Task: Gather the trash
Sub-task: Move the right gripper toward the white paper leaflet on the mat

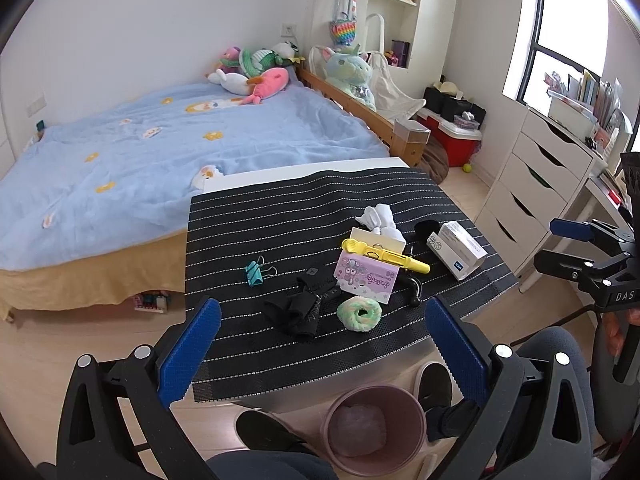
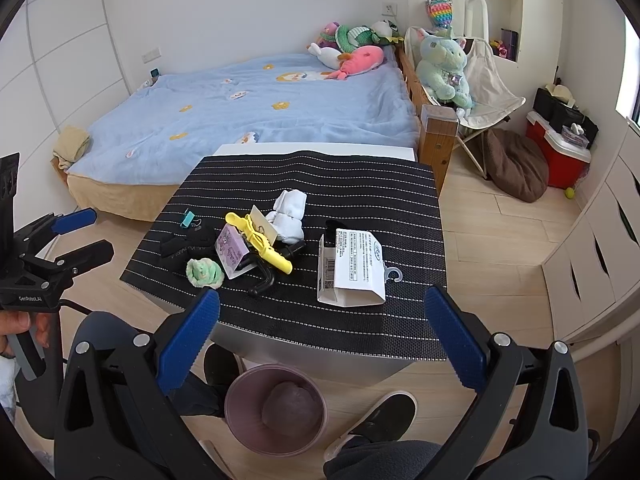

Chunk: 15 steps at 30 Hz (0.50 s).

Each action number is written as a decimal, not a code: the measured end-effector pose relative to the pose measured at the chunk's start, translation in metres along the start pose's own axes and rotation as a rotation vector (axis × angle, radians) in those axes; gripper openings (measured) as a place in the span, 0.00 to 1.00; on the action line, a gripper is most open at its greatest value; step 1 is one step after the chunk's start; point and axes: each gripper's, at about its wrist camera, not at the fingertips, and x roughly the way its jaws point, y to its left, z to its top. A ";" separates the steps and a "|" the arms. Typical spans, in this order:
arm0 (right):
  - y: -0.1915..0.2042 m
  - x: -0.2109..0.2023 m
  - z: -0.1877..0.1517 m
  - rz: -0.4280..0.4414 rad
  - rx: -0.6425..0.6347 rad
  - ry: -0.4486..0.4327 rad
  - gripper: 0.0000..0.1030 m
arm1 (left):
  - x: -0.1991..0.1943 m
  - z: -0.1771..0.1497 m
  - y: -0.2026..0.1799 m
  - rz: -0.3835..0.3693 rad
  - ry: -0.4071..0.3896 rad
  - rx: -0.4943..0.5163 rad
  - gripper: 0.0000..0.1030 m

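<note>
A small table with a black striped mat [image 1: 280, 216] [image 2: 360, 184] holds clutter: a white packaging box [image 1: 457, 249] [image 2: 352, 268], a pink carton [image 1: 366, 276] [image 2: 230, 252], a white crumpled tissue [image 1: 378, 218] [image 2: 289, 216], a yellow clip [image 1: 386, 255] [image 2: 260, 242], a green scrunchie [image 1: 359, 313] [image 2: 205, 273], black cloth [image 1: 298, 304] and a teal binder clip [image 1: 256, 273]. A pink bin [image 1: 374, 428] [image 2: 276, 408] stands on the floor at the table's near edge. My left gripper [image 1: 322, 344] and right gripper [image 2: 322, 336] are open and empty, held above the near edge.
A bed with a blue cover [image 1: 160, 148] lies behind the table. White drawers [image 1: 532, 188] stand to the right. My shoes [image 1: 264, 428] [image 2: 376, 420] flank the bin. A red cooler [image 2: 560, 152] and brown cushion [image 2: 516, 164] sit on the floor.
</note>
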 end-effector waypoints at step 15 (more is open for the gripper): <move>-0.001 -0.002 0.002 0.002 0.008 -0.005 0.97 | 0.001 0.001 0.002 0.017 -0.021 0.010 0.95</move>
